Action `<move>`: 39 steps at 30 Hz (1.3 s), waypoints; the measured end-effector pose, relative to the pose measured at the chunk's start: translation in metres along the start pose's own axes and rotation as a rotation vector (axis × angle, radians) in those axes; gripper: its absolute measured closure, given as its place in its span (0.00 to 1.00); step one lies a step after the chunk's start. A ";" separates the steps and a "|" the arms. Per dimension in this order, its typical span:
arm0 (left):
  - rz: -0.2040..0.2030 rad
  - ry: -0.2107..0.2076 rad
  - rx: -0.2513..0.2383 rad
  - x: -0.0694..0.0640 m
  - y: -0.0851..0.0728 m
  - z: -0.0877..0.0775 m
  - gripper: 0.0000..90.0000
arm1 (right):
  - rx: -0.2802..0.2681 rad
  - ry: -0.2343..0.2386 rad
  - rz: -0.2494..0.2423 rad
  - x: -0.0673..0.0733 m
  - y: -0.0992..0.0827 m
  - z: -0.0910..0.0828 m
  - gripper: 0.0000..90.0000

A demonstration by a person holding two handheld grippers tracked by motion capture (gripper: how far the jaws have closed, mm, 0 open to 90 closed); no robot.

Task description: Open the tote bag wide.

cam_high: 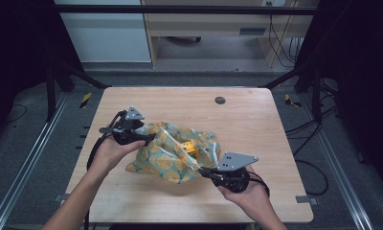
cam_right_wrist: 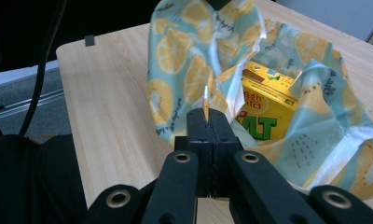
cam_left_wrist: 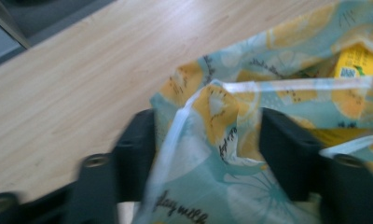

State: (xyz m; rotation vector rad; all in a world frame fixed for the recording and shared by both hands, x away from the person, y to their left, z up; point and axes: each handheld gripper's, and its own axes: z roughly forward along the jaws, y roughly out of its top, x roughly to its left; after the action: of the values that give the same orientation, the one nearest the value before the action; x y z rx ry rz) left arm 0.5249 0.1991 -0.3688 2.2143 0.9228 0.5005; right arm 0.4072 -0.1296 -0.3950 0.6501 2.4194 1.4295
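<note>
Forearms and hands come in from the bottom of the high view, each holding a gripper at one end of a lemon-print bag (cam_high: 173, 153) that lies near the middle of the bench (cam_high: 256, 115). At the bag's left end sits the left gripper (cam_high: 149, 138); at its near right corner, the right gripper (cam_high: 204, 170). A yellow carton (cam_high: 190, 146) shows through the open mouth.

Left gripper view: both black jaws stand apart with a fold of the bag's rim (cam_left_wrist: 212, 121) bunched between them. The pads do not seem to press on the film yet, so this end looks unheld. Should the hand pull now, the rim would probably slide out. Should the jaws close where they stand, they may catch both layers and pinch the mouth shut.

Right gripper view: its jaws are pressed together on a thin edge of the bag (cam_right_wrist: 206, 100), which stands up as a narrow strip above the pads. Just beyond, the carton (cam_right_wrist: 264, 105) lies inside, tilted toward the opening. So little film is held that a sharp tug could strip it free or stretch the plastic. Lifting this corner alone may also tip the carton out onto the bench (cam_right_wrist: 110, 121).
</note>
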 end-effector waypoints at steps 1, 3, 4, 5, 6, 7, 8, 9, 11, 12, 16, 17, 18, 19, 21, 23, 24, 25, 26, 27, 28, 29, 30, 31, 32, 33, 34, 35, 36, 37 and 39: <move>-0.002 -0.001 -0.003 0.000 -0.002 -0.001 0.58 | 0.000 -0.002 0.001 -0.001 0.000 0.000 1.00; 0.005 -0.017 -0.009 -0.001 -0.007 -0.004 0.77 | 0.001 -0.010 0.000 -0.002 0.000 -0.001 1.00; 0.005 -0.012 -0.020 -0.001 -0.009 -0.007 0.82 | 0.002 -0.013 0.001 -0.002 0.000 -0.002 1.00; 0.006 -0.020 -0.037 -0.003 -0.012 -0.009 0.88 | 0.002 -0.017 0.004 -0.003 -0.001 -0.002 1.00; 0.006 -0.023 -0.053 -0.004 -0.014 -0.012 0.93 | 0.001 -0.021 0.006 -0.003 -0.001 -0.004 1.00; 0.005 -0.031 -0.075 -0.006 -0.017 -0.017 0.96 | 0.000 -0.023 0.007 -0.004 -0.002 -0.005 1.00; 0.007 -0.035 -0.091 -0.008 -0.018 -0.020 0.97 | 0.002 -0.027 0.007 -0.004 -0.002 -0.006 1.00; 0.011 -0.040 -0.115 -0.011 -0.021 -0.025 0.98 | 0.003 -0.031 0.007 -0.004 -0.003 -0.007 1.00; 0.023 -0.064 -0.168 -0.019 -0.026 -0.036 0.98 | 0.009 -0.036 0.008 -0.005 -0.005 -0.010 1.00; 0.037 -0.075 -0.196 -0.023 -0.030 -0.042 0.98 | 0.016 -0.042 0.003 -0.005 -0.007 -0.011 1.00; 0.067 -0.143 -0.222 -0.044 -0.048 -0.054 0.98 | 0.046 -0.056 0.012 -0.007 -0.018 -0.013 1.00; 0.073 -0.151 -0.217 -0.049 -0.053 -0.054 0.98 | 0.056 -0.059 0.018 -0.008 -0.021 -0.013 1.00; 0.080 -0.160 -0.210 -0.051 -0.056 -0.053 0.98 | 0.060 -0.061 0.021 -0.009 -0.024 -0.013 1.00; 0.083 -0.168 -0.206 -0.054 -0.061 -0.052 0.98 | 0.062 -0.061 0.029 -0.009 -0.026 -0.013 1.00; 0.086 -0.177 -0.196 -0.058 -0.069 -0.049 0.98 | 0.072 -0.058 0.044 -0.010 -0.031 -0.011 1.00; 0.083 -0.184 -0.186 -0.061 -0.075 -0.044 0.98 | 0.092 -0.057 0.055 -0.010 -0.036 -0.009 1.00; 0.081 -0.188 -0.181 -0.061 -0.078 -0.043 0.98 | 0.099 -0.056 0.054 -0.010 -0.038 -0.008 1.00; 0.080 -0.193 -0.174 -0.062 -0.082 -0.040 0.98 | 0.104 -0.055 0.058 -0.009 -0.039 -0.007 1.00; 0.080 -0.194 -0.171 -0.063 -0.084 -0.038 0.98 | 0.110 -0.053 0.060 -0.009 -0.041 -0.006 1.00; 0.074 -0.198 -0.167 -0.063 -0.087 -0.036 0.98 | 0.115 -0.053 0.061 -0.009 -0.042 -0.006 1.00; 0.073 -0.202 -0.164 -0.063 -0.090 -0.035 0.98 | 0.122 -0.052 0.063 -0.009 -0.043 -0.006 1.00; 0.065 -0.207 -0.168 -0.064 -0.092 -0.033 0.99 | 0.129 -0.051 0.065 -0.009 -0.045 -0.005 1.00; 0.059 -0.209 -0.169 -0.064 -0.094 -0.032 0.98 | 0.137 -0.049 0.066 -0.009 -0.047 -0.004 1.00; 0.059 -0.211 -0.167 -0.064 -0.095 -0.032 0.98 | 0.142 -0.048 0.068 -0.009 -0.048 -0.003 1.00; 0.057 -0.213 -0.170 -0.064 -0.097 -0.031 0.98 | 0.144 -0.049 0.070 -0.009 -0.049 -0.003 1.00; 0.053 -0.214 -0.172 -0.065 -0.098 -0.030 0.98 | 0.146 -0.049 0.073 -0.009 -0.050 -0.003 0.99; 0.053 -0.218 -0.172 -0.065 -0.099 -0.029 0.98 | 0.146 -0.048 0.074 -0.009 -0.050 -0.003 0.99; 0.053 -0.221 -0.171 -0.066 -0.100 -0.029 0.98 | 0.146 -0.048 0.075 -0.009 -0.050 -0.003 0.98; 0.051 -0.220 -0.179 -0.066 -0.100 -0.028 0.98 | 0.146 -0.048 0.077 -0.009 -0.050 -0.003 0.97; 0.048 -0.223 -0.182 -0.067 -0.101 -0.028 0.98 | 0.146 -0.048 0.074 -0.009 -0.049 -0.003 0.96; 0.041 -0.227 -0.192 -0.068 -0.102 -0.028 0.98 | 0.142 -0.053 0.076 -0.009 -0.047 -0.004 0.90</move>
State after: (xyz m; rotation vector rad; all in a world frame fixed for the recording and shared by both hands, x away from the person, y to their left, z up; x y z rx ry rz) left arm 0.4151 0.2147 -0.4276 2.0676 0.6824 0.3333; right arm 0.4015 -0.1563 -0.4341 0.8103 2.4952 1.2593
